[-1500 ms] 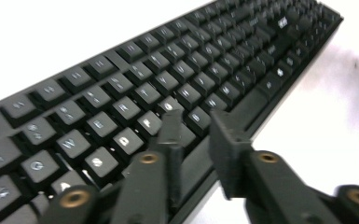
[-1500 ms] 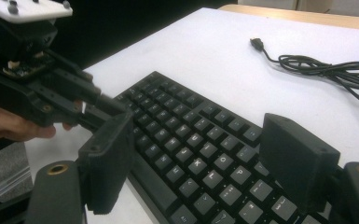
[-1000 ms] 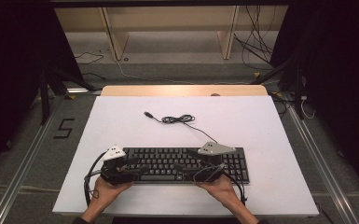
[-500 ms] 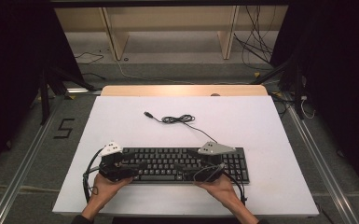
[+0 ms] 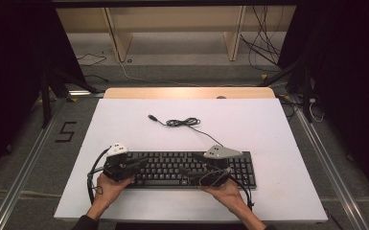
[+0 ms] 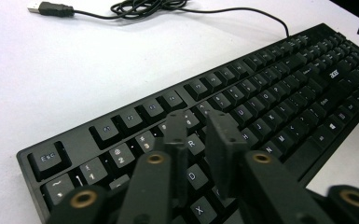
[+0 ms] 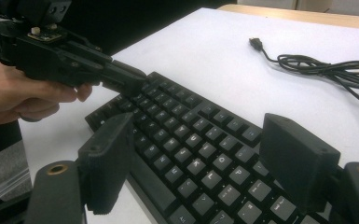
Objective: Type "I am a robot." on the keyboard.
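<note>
Keyboard [image 5: 187,168] sits lower centre of the high view: rigid, light plastic, loose keycaps, so grab the frame ends. Left gripper [image 6: 200,126]: jaws just closed to a narrow gap over the keys, holding nothing. Right gripper [image 7: 200,154] wide open, empty.
</note>
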`<state>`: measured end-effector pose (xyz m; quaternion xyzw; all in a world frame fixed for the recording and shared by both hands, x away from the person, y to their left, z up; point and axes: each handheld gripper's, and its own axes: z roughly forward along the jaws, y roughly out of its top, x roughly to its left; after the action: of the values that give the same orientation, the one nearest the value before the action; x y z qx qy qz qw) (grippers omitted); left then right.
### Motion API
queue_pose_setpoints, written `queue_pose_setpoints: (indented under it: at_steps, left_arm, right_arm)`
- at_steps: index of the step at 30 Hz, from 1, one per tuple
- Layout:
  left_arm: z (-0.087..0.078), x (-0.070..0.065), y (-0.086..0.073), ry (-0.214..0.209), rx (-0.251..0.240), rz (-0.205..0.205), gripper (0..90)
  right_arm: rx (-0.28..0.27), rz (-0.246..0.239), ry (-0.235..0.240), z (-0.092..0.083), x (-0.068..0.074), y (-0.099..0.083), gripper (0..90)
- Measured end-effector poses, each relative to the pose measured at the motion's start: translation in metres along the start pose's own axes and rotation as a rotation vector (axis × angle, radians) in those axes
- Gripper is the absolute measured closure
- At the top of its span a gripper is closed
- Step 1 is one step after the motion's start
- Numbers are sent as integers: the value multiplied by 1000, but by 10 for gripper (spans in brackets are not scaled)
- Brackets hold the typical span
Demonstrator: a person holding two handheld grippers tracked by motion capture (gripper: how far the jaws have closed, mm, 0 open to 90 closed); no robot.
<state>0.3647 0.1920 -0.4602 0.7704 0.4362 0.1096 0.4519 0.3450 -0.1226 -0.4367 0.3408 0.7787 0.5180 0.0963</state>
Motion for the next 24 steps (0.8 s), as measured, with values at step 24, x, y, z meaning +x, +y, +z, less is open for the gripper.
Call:
queue_pose_setpoints:
  at_steps: [24]
  left_arm:
    - [33, -6, 5, -3, 120, 46, 889]
  right_arm:
    - [1, -1, 1, 0, 0, 0, 274]
